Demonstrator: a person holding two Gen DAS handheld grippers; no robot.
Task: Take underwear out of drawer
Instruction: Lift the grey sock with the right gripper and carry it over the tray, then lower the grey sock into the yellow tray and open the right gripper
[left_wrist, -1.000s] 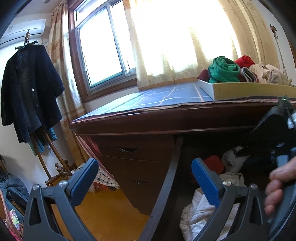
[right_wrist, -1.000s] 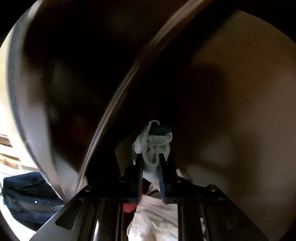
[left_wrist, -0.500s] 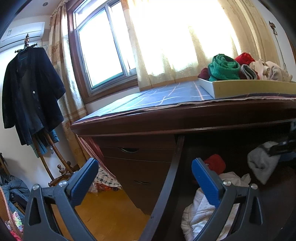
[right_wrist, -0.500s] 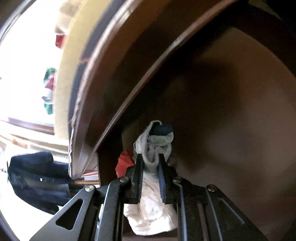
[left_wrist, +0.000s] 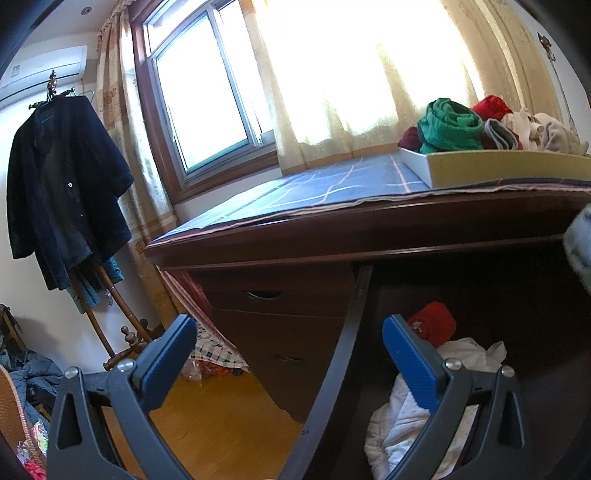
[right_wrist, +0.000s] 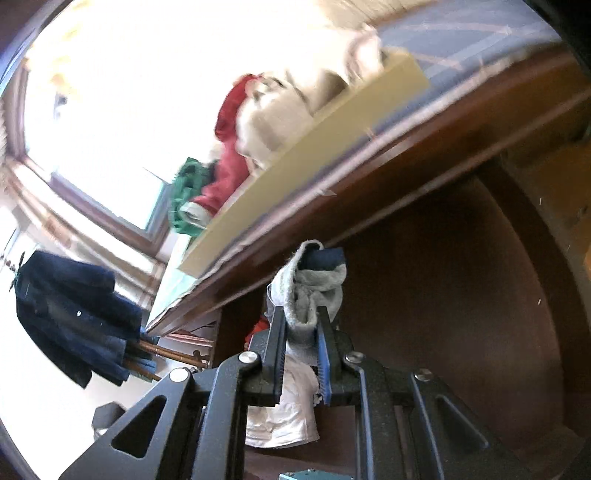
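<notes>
One rolled grey garment (right_wrist: 314, 291) is pinched between the pads of the right tool (right_wrist: 300, 334), its free end standing up just under the front edge of the counter (right_wrist: 424, 147); this is the underwear now clear of the heap in the open drawer (left_wrist: 343, 354). Below that edge, white cloth (left_wrist: 417, 410) and a red piece (left_wrist: 432, 325) lie inside the drawer. The left tool (left_wrist: 290, 363) hangs spread and empty in front of the drawer, holding nothing. Above the counter edge sits a yellow-sided tray (left_wrist: 506, 168) already holding green, red and pale rolled pieces, which I judge to be the place for this one. To do the lift well, the grip should stay firm on the middle of the roll so it does not unfurl, and the hand should come out from under the counter before rising, since the garment's top is close to the wooden lip and could snag or be brushed loose there. Once above the edge, level the wrist and carry the roll over the tray's near wall before letting go. The view is tilted and smeared, so clearance is hard to judge.
</notes>
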